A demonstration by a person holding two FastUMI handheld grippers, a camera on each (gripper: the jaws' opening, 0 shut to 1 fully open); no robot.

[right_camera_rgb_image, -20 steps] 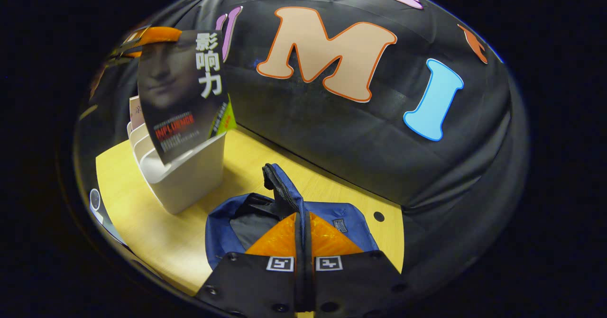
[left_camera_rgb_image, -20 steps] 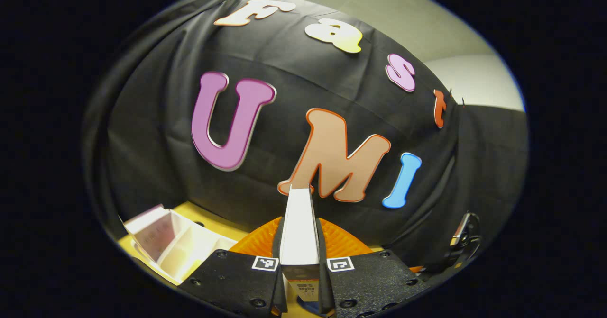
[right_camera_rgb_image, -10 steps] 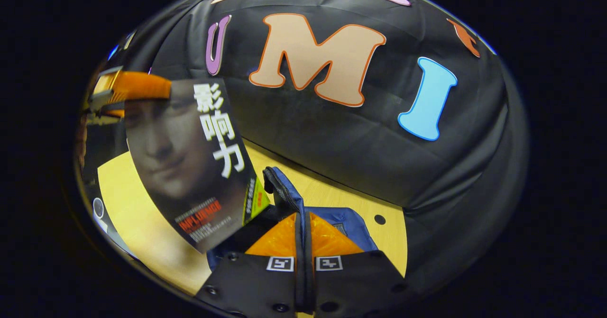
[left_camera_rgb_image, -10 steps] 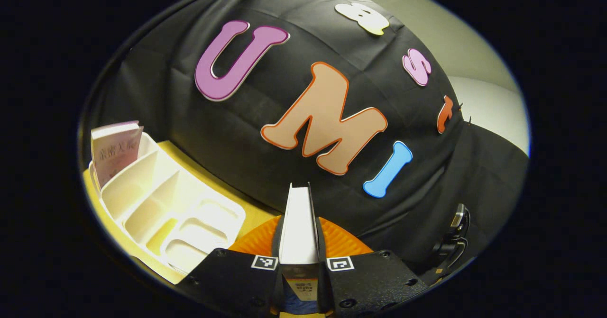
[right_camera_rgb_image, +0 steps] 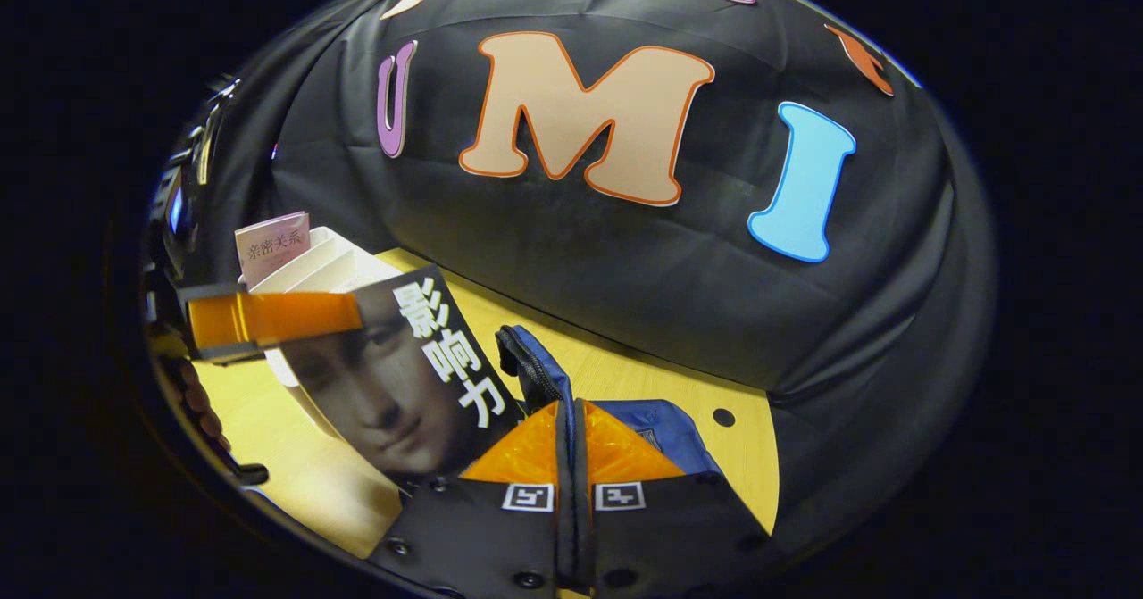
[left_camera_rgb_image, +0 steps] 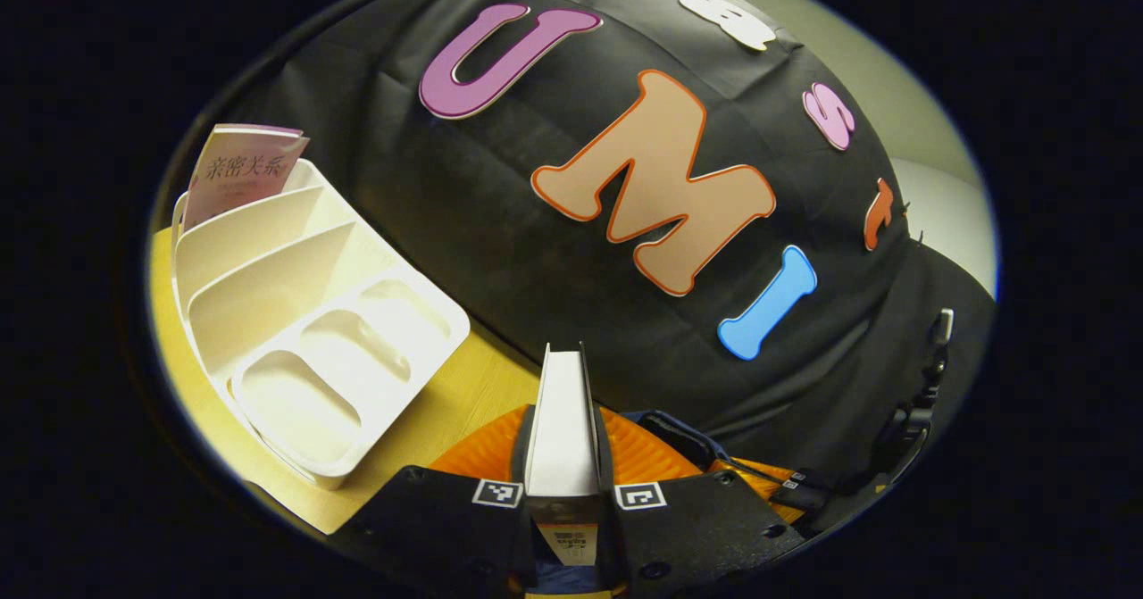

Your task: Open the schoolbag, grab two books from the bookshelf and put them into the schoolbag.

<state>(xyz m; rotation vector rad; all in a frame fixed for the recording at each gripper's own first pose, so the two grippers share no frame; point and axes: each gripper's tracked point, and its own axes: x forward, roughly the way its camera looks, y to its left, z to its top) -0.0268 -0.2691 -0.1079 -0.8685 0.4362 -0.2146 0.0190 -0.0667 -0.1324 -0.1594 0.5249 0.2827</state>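
My left gripper (left_camera_rgb_image: 563,416) is shut on a dark-covered book, whose white page edge (left_camera_rgb_image: 563,403) stands upright between the fingers. In the right gripper view that book (right_camera_rgb_image: 402,385) hangs tilted from the left gripper (right_camera_rgb_image: 268,318), with its lower corner at the mouth of the blue schoolbag (right_camera_rgb_image: 665,420). My right gripper (right_camera_rgb_image: 571,411) is shut on the bag's zippered flap (right_camera_rgb_image: 536,371) and holds it raised. The white bookshelf (left_camera_rgb_image: 295,313) stands on the left with a pink book (left_camera_rgb_image: 241,175) in its rear slot. The pink book (right_camera_rgb_image: 272,246) also pokes up behind the dark book.
The yellow wooden table (right_camera_rgb_image: 625,371) carries the bag and the shelf (right_camera_rgb_image: 321,264). The black cloth wall (right_camera_rgb_image: 625,269) rises close behind them. The shelf's front slots (left_camera_rgb_image: 304,398) hold nothing. A small round hole (right_camera_rgb_image: 724,417) marks the table right of the bag.
My left gripper has carried the dark book down and away from the shelf toward the bag's mouth. The right gripper has kept the flap raised in place.
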